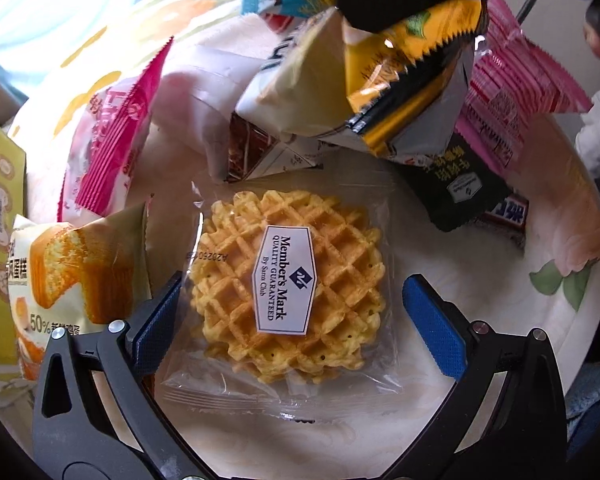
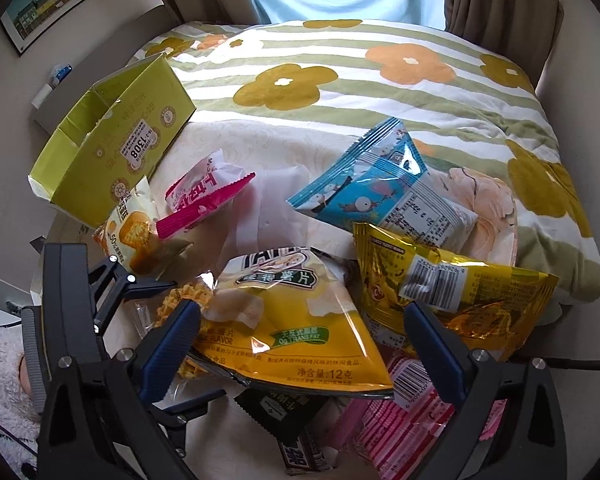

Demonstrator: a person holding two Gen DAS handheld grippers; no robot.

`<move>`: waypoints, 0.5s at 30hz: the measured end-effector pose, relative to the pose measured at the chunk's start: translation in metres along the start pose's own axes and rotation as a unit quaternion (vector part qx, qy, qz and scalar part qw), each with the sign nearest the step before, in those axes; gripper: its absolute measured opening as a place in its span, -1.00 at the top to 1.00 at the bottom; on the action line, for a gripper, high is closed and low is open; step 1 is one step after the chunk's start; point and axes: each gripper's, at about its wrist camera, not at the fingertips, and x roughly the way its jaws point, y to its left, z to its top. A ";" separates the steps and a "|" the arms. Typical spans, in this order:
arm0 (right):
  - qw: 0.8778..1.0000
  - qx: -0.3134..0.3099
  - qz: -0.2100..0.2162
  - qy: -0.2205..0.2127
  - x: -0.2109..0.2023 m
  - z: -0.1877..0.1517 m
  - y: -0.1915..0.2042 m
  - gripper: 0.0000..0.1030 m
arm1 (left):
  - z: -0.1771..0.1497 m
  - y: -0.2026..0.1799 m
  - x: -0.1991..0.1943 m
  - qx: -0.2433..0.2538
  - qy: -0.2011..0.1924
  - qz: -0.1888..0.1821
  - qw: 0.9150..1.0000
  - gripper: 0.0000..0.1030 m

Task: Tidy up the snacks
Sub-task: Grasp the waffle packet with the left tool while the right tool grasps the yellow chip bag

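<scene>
Left gripper jaws wide open around waffle pack; cake pack crowding at 9 o'clock. Right gripper jaws open, chip bag between.

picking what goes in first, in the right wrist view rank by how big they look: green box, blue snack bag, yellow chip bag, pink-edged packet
1. yellow chip bag, though it lies nearest the camera, so its size is inflated
2. green box
3. blue snack bag
4. pink-edged packet

The first two look close; their true order is unsure.
</scene>
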 end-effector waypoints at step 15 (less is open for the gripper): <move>0.996 0.015 0.020 0.081 0.050 0.014 0.006 -0.67 | -0.019 0.007 -0.013 -0.010 -0.007 -0.011 1.000 -0.89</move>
